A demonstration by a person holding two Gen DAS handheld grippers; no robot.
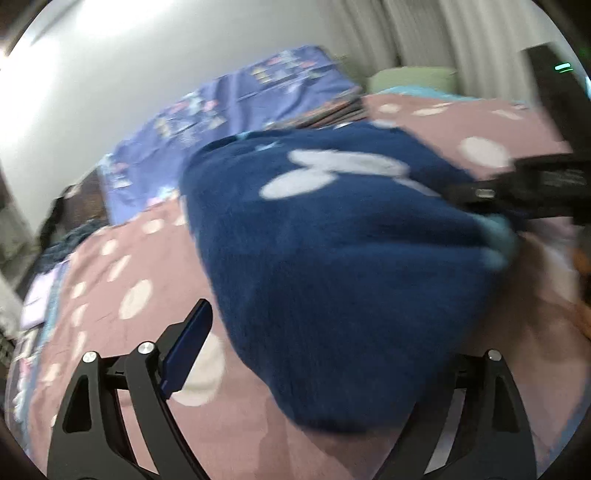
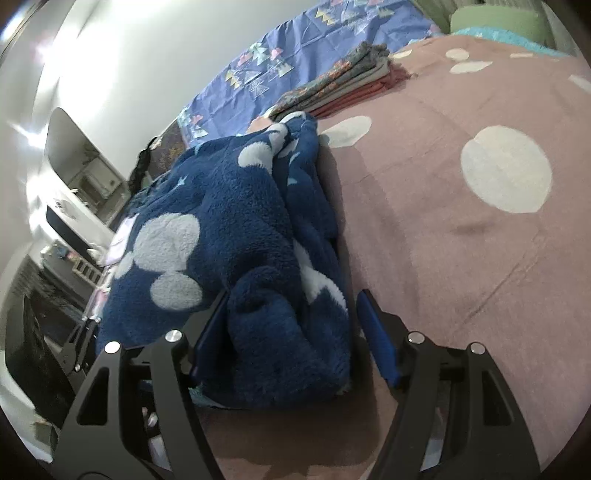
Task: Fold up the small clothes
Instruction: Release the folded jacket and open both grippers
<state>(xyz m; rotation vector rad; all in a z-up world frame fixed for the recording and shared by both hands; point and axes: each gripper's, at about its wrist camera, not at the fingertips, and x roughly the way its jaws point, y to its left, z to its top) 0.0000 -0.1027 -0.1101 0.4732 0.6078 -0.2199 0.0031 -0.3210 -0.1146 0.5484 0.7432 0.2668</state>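
Observation:
A dark blue fleece garment (image 1: 332, 266) with white mouse-head shapes lies bunched on a pink bedspread with white dots (image 1: 122, 280). My left gripper (image 1: 325, 369) is open; its left finger (image 1: 186, 354) shows beside the garment and the right finger is hidden under the fleece. In the right wrist view the garment (image 2: 229, 236) lies in folds, and my right gripper (image 2: 295, 339) stands open around a thick fold of it, with the jaws apart on both sides. The right gripper (image 1: 517, 184) also shows at the garment's far right edge in the left wrist view.
A stack of folded clothes (image 2: 343, 81) lies at the back of the bed beside a purple patterned sheet (image 2: 295, 51). A green pillow (image 2: 498, 18) sits at the far end. Furniture and shelves (image 2: 66, 221) stand left of the bed. The pink bedspread (image 2: 480, 240) stretches to the right.

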